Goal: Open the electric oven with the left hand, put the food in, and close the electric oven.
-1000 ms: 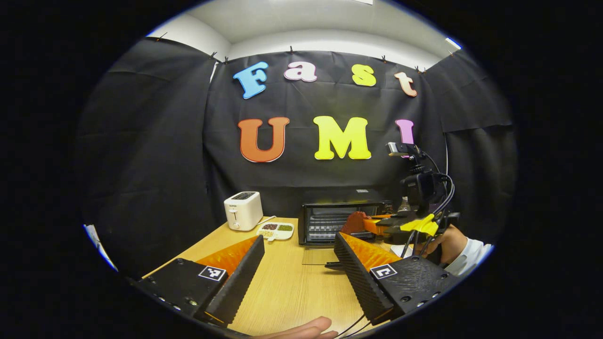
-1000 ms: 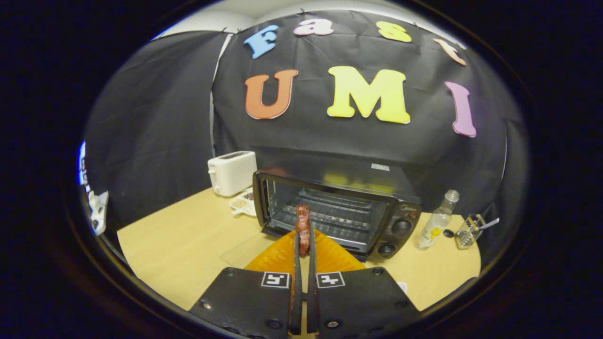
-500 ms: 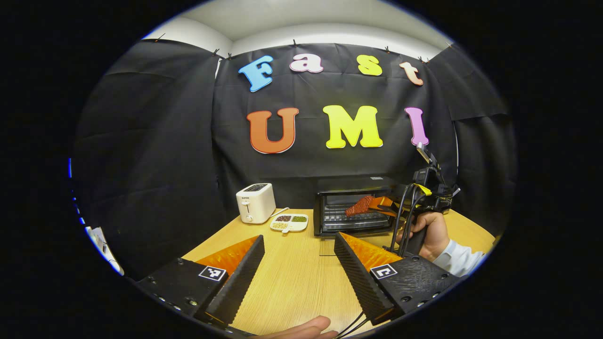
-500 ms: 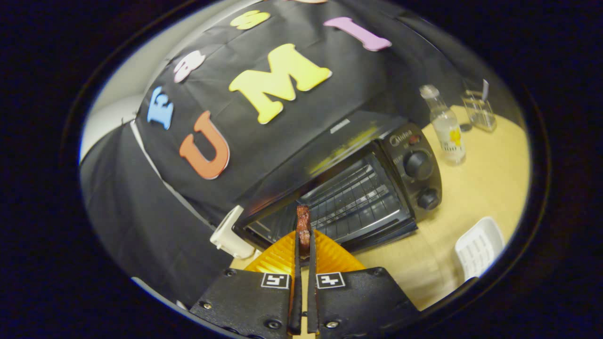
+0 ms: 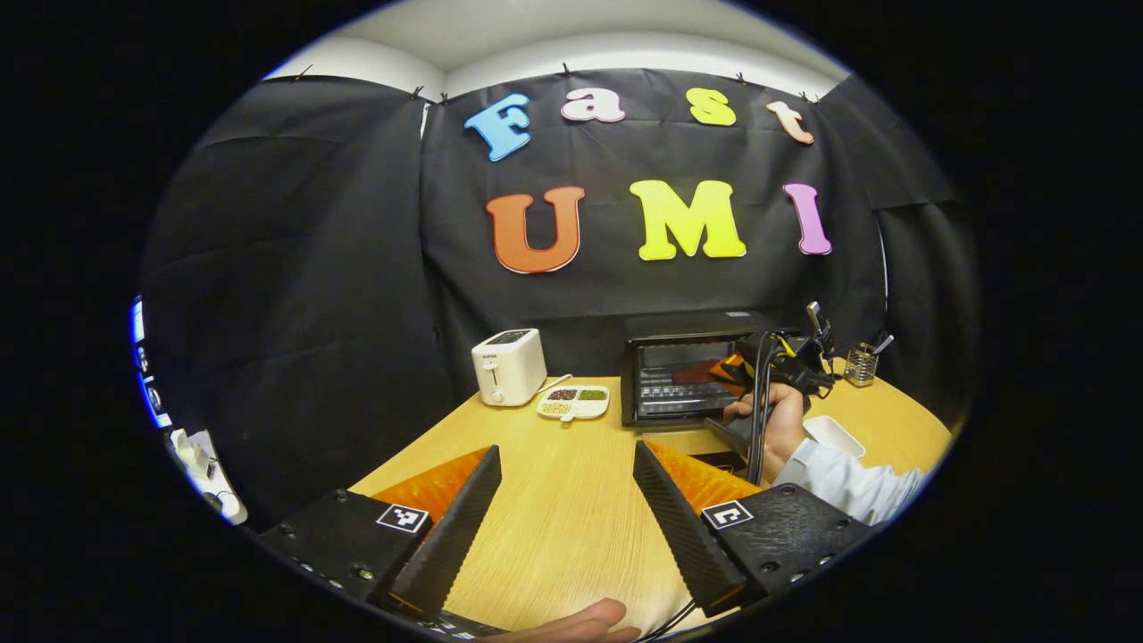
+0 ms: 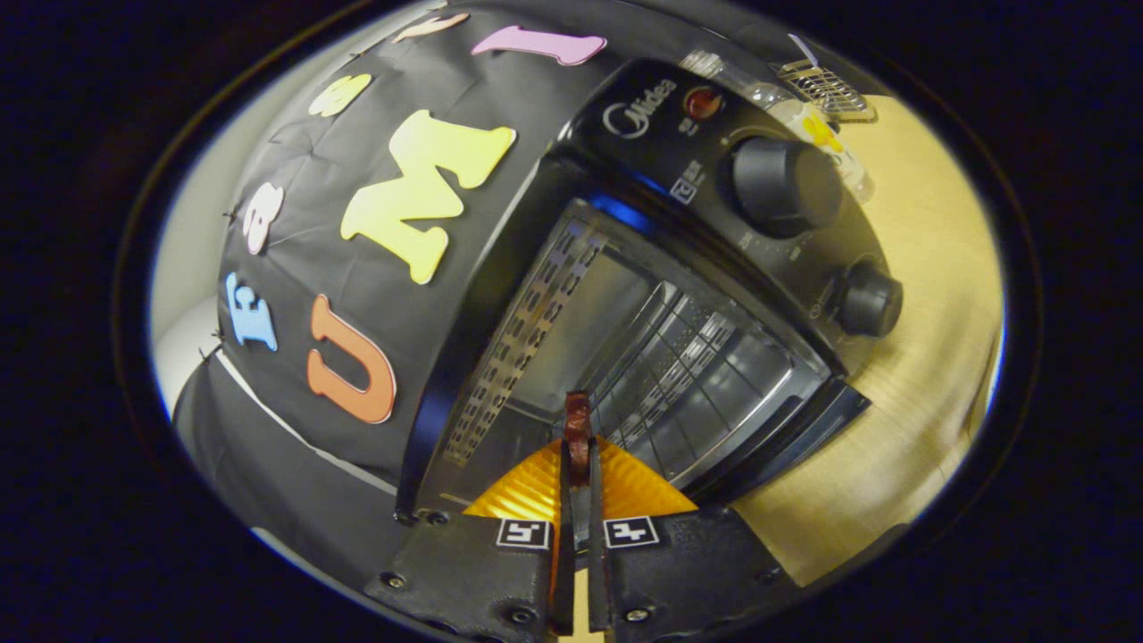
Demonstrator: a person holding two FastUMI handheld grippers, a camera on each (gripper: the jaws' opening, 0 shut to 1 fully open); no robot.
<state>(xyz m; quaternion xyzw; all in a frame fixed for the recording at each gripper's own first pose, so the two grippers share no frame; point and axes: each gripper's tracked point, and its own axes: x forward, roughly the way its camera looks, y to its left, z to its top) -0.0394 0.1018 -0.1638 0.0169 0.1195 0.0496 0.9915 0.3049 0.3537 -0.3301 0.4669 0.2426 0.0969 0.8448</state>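
The black electric oven stands at the back of the wooden table with its door folded down flat. In the right gripper view the oven's cavity and wire rack loom close and tilted. My right gripper is shut on a reddish-brown strip of food, whose tip reaches into the oven's mouth above the rack. From the left gripper view, a hand holds that right gripper at the oven opening. My left gripper hangs open over the table's near part, holding nothing.
A white toaster and a small sectioned dish sit left of the oven. A white tray lies to the oven's right, beside a wire holder and a clear bottle. Two knobs sit on the oven's panel.
My right gripper has rolled and gone forward with the food, from in front of the oven to its mouth. The left gripper has drawn back from the oven, still open.
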